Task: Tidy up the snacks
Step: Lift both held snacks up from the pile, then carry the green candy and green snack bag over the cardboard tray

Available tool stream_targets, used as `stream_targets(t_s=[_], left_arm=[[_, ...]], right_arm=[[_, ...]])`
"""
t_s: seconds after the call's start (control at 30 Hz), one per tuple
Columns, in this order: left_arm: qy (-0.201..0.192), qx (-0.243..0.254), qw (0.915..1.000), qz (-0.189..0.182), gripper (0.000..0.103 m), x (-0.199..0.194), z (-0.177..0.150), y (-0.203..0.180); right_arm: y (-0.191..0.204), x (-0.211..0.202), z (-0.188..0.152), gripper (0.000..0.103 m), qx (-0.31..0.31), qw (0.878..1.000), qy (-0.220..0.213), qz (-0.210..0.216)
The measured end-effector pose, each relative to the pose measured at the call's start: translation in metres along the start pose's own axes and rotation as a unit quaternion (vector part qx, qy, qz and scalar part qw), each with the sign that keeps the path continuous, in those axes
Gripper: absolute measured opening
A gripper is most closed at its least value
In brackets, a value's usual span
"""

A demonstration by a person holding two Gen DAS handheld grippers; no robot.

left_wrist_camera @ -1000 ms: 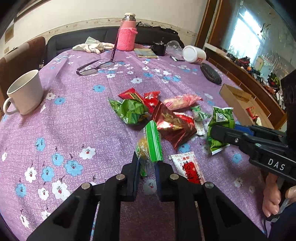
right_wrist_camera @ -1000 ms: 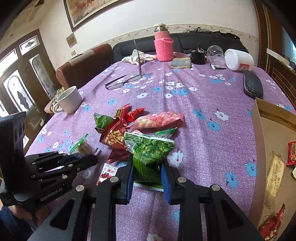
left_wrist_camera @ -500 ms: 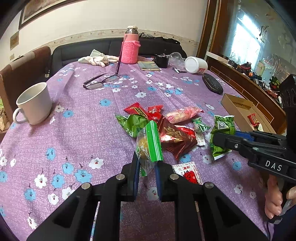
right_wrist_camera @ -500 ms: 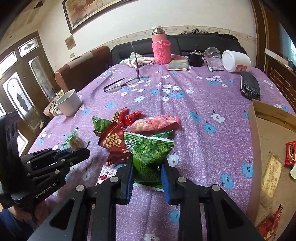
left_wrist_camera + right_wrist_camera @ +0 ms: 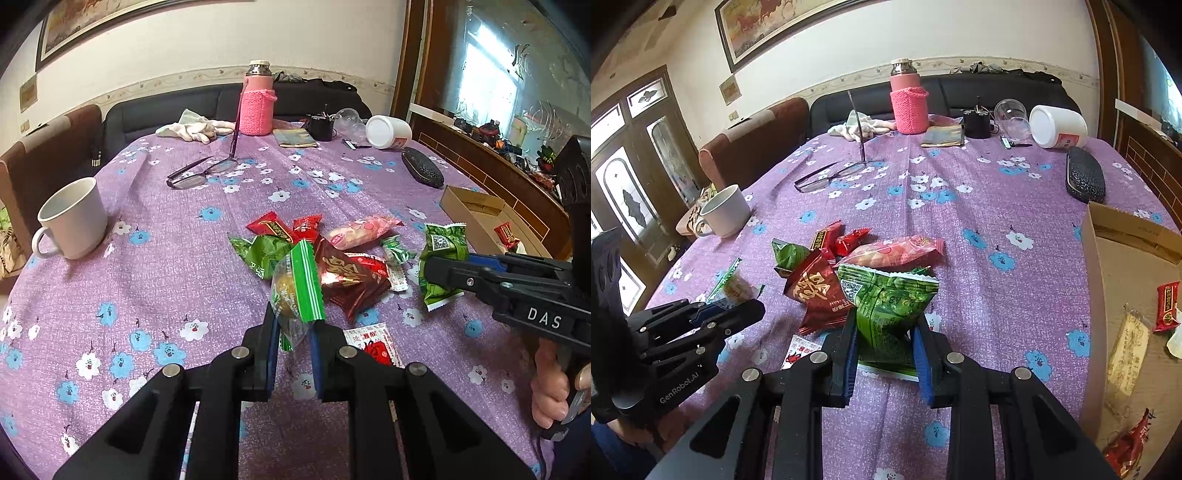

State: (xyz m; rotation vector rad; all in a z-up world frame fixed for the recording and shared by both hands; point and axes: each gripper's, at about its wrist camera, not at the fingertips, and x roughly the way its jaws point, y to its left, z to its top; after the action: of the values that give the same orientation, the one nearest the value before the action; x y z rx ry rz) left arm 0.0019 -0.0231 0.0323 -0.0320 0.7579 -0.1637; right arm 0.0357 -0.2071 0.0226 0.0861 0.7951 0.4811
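Purple desk point(image 5: 979, 229) mid-sort: few snacks in the box point(image 5: 1123, 295) at its right edge, a pile point(image 5: 332, 258) left at centre. Left tool point(image 5: 291, 334) pinches a clear pack point(image 5: 293, 291), right tool point(image 5: 884, 334) clamps a green bag point(image 5: 890, 306), both not yet boxed.

black sofa point(image 5: 979, 96), cream wall point(image 5: 960, 33), framed painting point(image 5: 783, 29)

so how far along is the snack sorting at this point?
Early. Done: a few wrapped snacks, such as a red packet, already lie in the cardboard box. In hand: the left gripper is shut on a clear snack bag with a green striped top; the right gripper clamps a green foil packet. Left: the pile on the purple floral tablecloth, including the dark red pouch and pink packet.
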Motion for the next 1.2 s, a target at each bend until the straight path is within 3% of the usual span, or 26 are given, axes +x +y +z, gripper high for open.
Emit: stream_targets(t_s=[0.57, 1.2], left_arm=[[-0.006, 0.007, 0.9999, 0.005, 0.014, -0.003, 0.000, -0.002], [-0.021, 0.007, 0.9995, -0.022, 0.014, -0.009, 0.001, -0.004]], right_arm=[[-0.007, -0.001, 0.001, 0.029, 0.021, 1.000, 0.000, 0.004], [-0.054, -0.032, 0.012, 0.029, 0.107, 0.993, -0.055, 0.006]])
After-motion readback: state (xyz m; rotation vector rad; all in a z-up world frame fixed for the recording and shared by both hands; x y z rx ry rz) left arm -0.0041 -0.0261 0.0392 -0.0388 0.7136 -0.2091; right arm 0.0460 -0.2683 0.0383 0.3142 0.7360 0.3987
